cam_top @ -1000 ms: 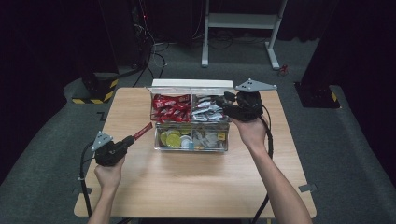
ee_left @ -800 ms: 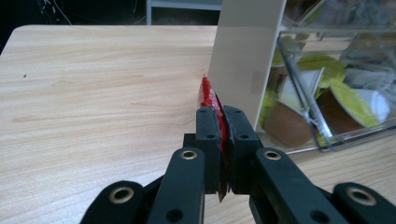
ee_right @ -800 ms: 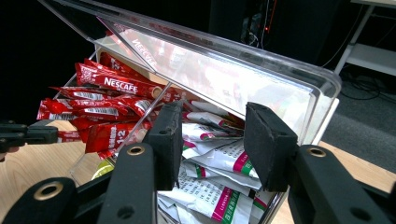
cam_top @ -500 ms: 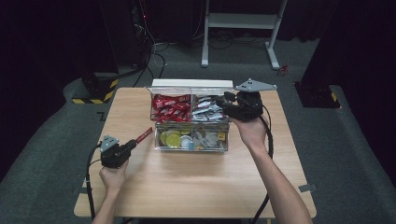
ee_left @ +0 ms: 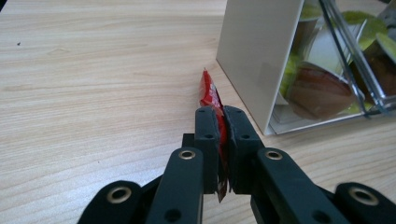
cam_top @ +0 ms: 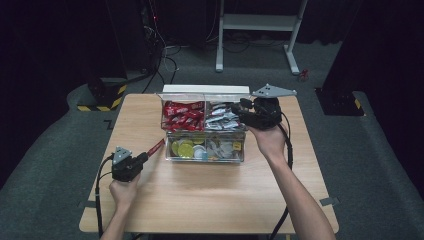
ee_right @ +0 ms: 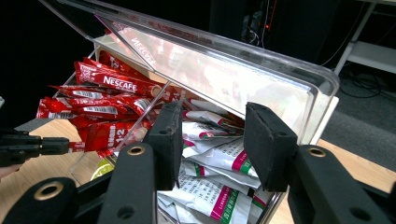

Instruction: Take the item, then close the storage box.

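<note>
Wood-grain table, pale and smooth, is carrying one clear plastic box with a white back wall and straight dividers. Its compartments are holding red stick packets, white sachets with pink and green print, and round foil-lidded capsules in front; the packets are overlapping too much to be counted. Two black grippers are working here. The right gripper is hovering over the box's right rear corner, its jaws standing apart around the edge of the raised clear lid; whether the pads are touching it is hard to make out. The left gripper is sitting low beside the box's left wall, its jaws clamped together on one thin, flat red packet, whose tip is resting near the tabletop while its lower end is hidden between the pads.
</note>
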The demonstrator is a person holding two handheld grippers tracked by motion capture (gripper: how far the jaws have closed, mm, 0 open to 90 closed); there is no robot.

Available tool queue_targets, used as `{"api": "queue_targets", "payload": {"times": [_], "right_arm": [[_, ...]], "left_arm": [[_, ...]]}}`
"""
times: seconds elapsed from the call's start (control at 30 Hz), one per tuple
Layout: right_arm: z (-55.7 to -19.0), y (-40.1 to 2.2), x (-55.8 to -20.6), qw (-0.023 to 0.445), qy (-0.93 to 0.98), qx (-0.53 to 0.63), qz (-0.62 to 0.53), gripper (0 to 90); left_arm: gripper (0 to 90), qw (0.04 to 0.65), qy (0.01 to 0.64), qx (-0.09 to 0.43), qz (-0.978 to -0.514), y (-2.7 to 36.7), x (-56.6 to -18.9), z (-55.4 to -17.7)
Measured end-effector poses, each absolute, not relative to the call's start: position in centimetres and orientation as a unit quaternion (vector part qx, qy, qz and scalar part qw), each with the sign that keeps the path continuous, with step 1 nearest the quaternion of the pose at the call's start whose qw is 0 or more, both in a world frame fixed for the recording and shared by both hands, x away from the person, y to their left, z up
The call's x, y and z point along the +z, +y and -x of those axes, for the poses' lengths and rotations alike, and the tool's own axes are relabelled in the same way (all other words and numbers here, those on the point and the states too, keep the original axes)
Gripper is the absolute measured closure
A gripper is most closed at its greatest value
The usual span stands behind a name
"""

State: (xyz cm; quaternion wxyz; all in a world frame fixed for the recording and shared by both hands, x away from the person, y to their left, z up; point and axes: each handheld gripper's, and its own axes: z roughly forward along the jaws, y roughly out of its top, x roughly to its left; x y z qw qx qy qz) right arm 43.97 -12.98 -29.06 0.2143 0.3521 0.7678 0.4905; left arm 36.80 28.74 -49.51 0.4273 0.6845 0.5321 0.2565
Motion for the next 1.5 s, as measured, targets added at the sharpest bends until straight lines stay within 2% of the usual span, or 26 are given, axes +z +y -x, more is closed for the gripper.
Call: {"api": "queue_targets", "payload": {"times": [0.7,1.33,1.5], "right_arm": [[-43.9,-12.9,-29.0,0.214,0.768,0.488,-0.354,57.2],[-44.0,-12.9,-28.9,0.213,0.769,0.486,-0.356,56.6],[-43.9,-12.9,-28.9,0.212,0.770,0.485,-0.355,56.2]], "left_arm": [[82.3,0.393,0.553,0.225,-0.700,28.5,-51.5,-37.2],[80.7,0.386,0.556,0.211,-0.705,28.6,-52.2,-37.2],[72.5,0.397,0.556,0.203,-0.701,28.6,-52.2,-36.9]]}}
